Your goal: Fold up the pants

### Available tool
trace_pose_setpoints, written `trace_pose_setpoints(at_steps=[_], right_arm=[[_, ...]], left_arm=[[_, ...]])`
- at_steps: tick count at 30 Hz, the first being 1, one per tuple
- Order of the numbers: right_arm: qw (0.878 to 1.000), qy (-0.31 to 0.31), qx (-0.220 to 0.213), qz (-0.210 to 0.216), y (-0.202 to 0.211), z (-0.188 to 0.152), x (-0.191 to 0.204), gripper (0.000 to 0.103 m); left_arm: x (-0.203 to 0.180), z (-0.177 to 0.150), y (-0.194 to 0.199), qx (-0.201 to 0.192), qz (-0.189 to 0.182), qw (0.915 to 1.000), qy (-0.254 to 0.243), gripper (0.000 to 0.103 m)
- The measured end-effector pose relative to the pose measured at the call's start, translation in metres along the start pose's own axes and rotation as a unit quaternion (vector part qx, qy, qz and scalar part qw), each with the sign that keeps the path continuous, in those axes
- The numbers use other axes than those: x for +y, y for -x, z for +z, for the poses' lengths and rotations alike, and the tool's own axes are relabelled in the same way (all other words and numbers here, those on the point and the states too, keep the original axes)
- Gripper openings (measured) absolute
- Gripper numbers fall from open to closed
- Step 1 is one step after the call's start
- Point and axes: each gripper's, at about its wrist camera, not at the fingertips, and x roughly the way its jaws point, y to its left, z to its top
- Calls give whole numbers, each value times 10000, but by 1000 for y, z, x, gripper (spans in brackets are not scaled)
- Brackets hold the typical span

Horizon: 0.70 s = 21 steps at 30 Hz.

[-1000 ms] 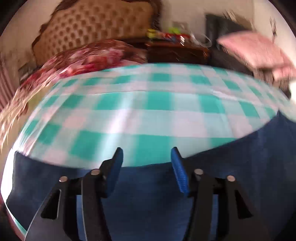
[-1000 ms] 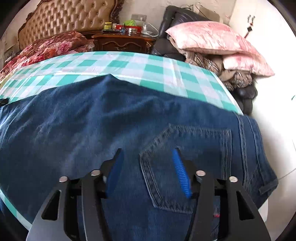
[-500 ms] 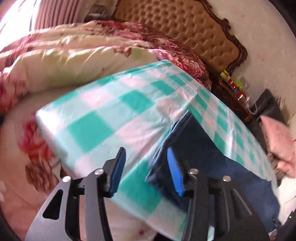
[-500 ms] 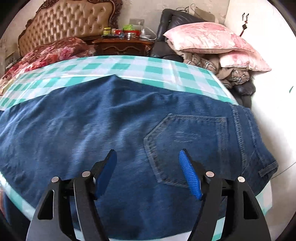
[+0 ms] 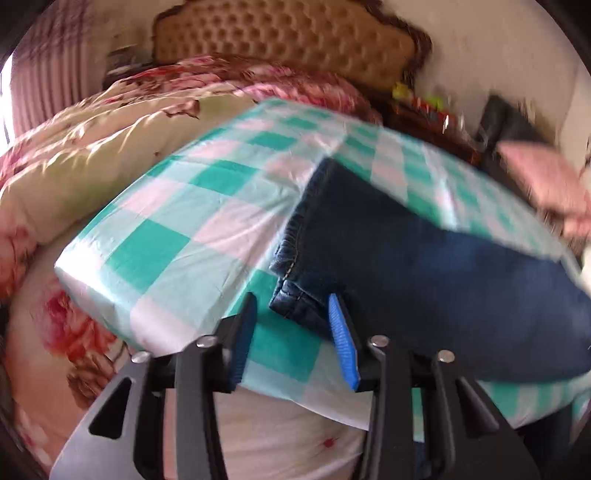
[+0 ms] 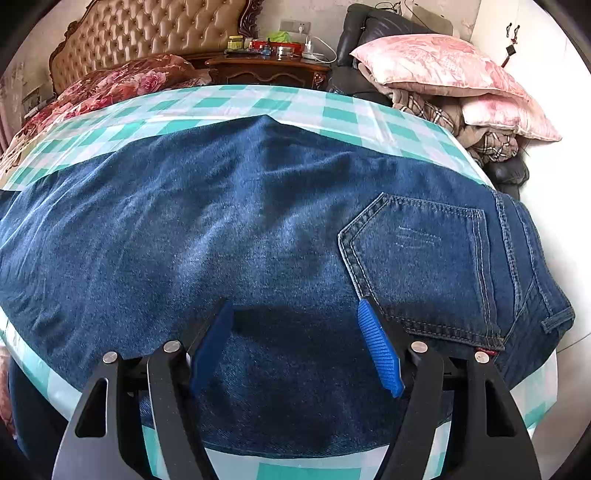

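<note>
Dark blue jeans [image 6: 229, 229] lie flat across a green-and-white checked cloth [image 6: 236, 103], back pocket [image 6: 417, 258] up at the right. My right gripper [image 6: 295, 314] is open and empty, just above the denim near the pocket's lower corner. In the left wrist view the stacked leg hems [image 5: 295, 280] of the jeans [image 5: 424, 273] lie near the cloth's left corner. My left gripper [image 5: 291, 314] is open, its fingers on either side of the hem's near corner, not closed on it.
A floral quilt [image 5: 92, 147] lies left of the checked cloth [image 5: 177, 229]. A tufted headboard [image 6: 147, 33] and a dark nightstand [image 6: 269, 70] with small items stand at the back. Pink pillows [image 6: 436, 66] are piled on a dark chair at the right.
My left gripper swung left from over the leg to the hems at the cloth's corner and closed in on them. My right gripper opened wider and drew back a little.
</note>
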Motion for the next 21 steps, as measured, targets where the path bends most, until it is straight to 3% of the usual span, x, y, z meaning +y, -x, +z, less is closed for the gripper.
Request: trace_pose_setpoints(at_steps=[5, 7, 9, 11, 13, 17, 21], right_arm=[[10000, -6, -7, -33, 1, -3, 0, 68], [10000, -30, -48, -35, 1, -5, 0, 69], [9999, -72, -77, -16, 1, -7, -1, 69], [9999, -93, -89, 8, 1, -7, -2, 69], [9999, -115, -77, 15, 1, -7, -3, 69], [9997, -230, -20, 79, 1, -7, -5, 71], [9996, -270, 40, 65, 9, -10, -10, 79]], left_arm=[[2, 3, 0, 194, 74, 9996, -173, 19], [5, 2, 5, 202, 415, 9989, -61, 19], [13, 2, 18, 50, 1012, 9945, 261, 19], [9, 5, 33, -258, 849, 9951, 431, 19], [-14, 11, 40, -498, 520, 9970, 270, 20], [-59, 15, 12, -198, -81, 9997, -84, 27], [-51, 13, -20, 289, 416, 9987, -36, 21]])
